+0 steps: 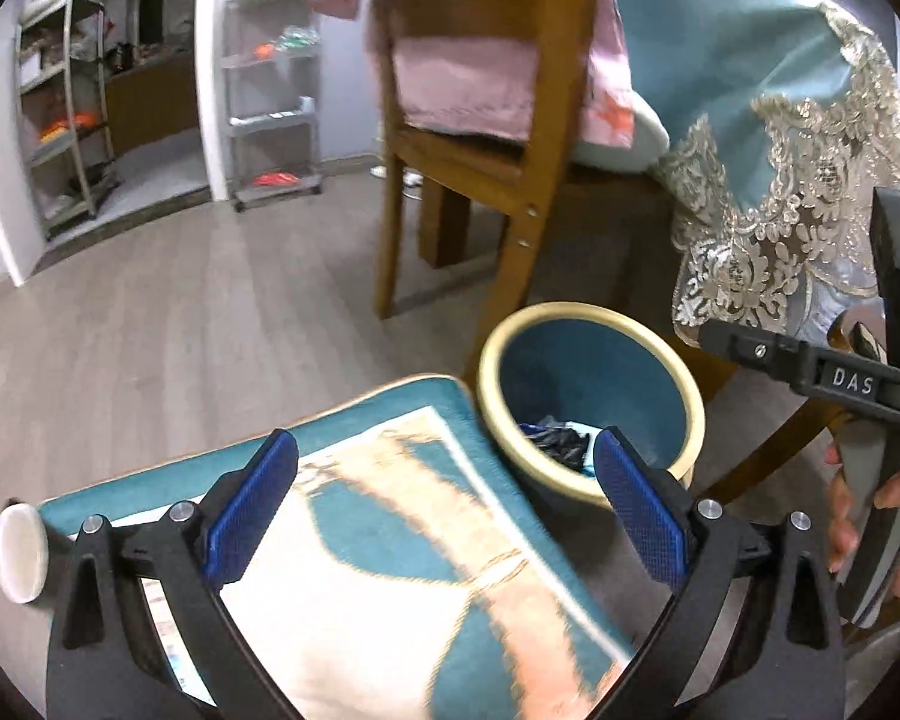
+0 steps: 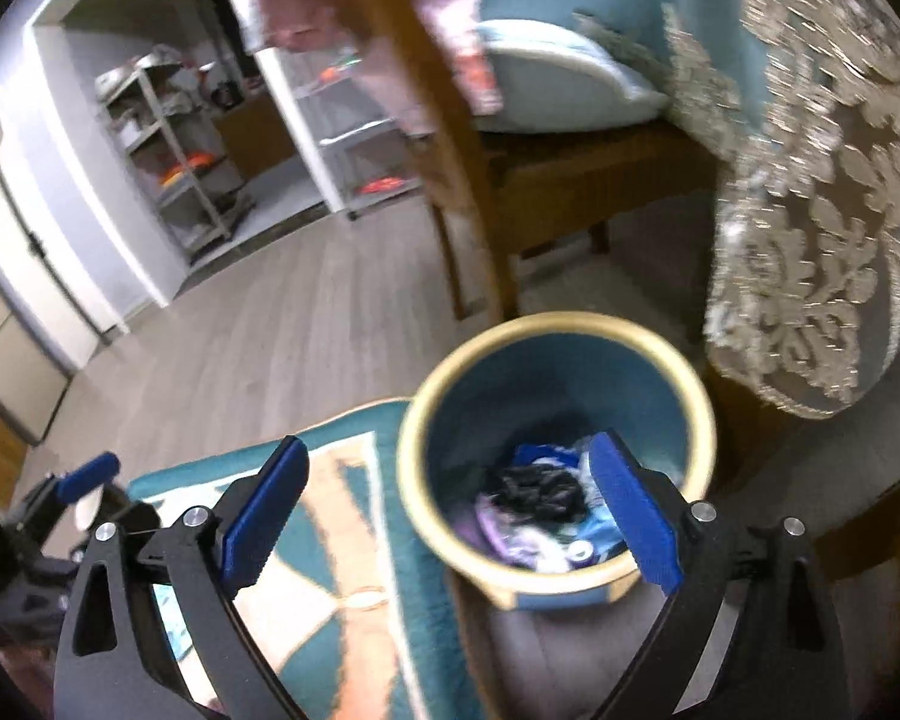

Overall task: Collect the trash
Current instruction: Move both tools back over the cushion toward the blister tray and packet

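Note:
A blue trash bin with a cream rim [image 1: 678,384] [image 2: 699,414] stands on the floor beside a chair seat. Crumpled trash [image 2: 534,495], black, purple and white, lies in its bottom; a little of it shows in the left wrist view [image 1: 561,444]. My left gripper [image 1: 444,501] is open and empty above a teal and cream patterned cushion [image 1: 390,570], left of the bin. My right gripper [image 2: 450,516] is open and empty, held over the bin's near left rim. The right gripper's body [image 1: 870,384] shows at the right edge of the left wrist view.
A wooden chair [image 1: 510,138] draped with pink cloth stands behind the bin. A table with a teal, lace-edged cloth [image 1: 780,120] hangs at the right. Shelving racks [image 1: 66,108] stand at the far wall across a grey plank floor [image 1: 180,312].

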Demonstrator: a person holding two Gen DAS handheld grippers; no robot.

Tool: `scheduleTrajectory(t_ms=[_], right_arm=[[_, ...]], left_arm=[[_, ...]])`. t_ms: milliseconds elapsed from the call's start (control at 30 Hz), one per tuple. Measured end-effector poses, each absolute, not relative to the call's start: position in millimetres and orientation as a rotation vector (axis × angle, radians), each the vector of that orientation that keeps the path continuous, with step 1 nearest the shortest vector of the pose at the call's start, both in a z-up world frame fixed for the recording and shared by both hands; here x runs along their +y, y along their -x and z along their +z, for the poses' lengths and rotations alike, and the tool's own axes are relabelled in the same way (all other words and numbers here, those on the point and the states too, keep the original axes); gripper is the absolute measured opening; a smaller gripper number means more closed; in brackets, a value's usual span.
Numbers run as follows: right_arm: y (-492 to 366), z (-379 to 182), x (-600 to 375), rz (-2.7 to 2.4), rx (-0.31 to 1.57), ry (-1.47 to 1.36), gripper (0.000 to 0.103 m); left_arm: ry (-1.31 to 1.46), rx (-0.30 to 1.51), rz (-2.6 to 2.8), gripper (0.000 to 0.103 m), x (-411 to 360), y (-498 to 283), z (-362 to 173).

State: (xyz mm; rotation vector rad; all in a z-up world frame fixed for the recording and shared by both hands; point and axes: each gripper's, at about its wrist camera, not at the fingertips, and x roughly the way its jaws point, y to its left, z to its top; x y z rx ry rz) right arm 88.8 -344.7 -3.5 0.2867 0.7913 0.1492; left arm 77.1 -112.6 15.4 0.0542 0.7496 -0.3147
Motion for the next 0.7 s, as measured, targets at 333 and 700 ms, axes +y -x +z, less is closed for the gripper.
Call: scheduleTrajectory(t_ms=[333,700], right_arm=[[-54,-17,-243,0.353,0.89,-0.149,0.094],[-8,-49,-194,0.399,1.018,-0.147,0.094]], left_arm=[[-0.077,0.794,-0.146,0.097,-21,-24,14],[0.019,0.906,0.027,0.097,67,13,-19]])
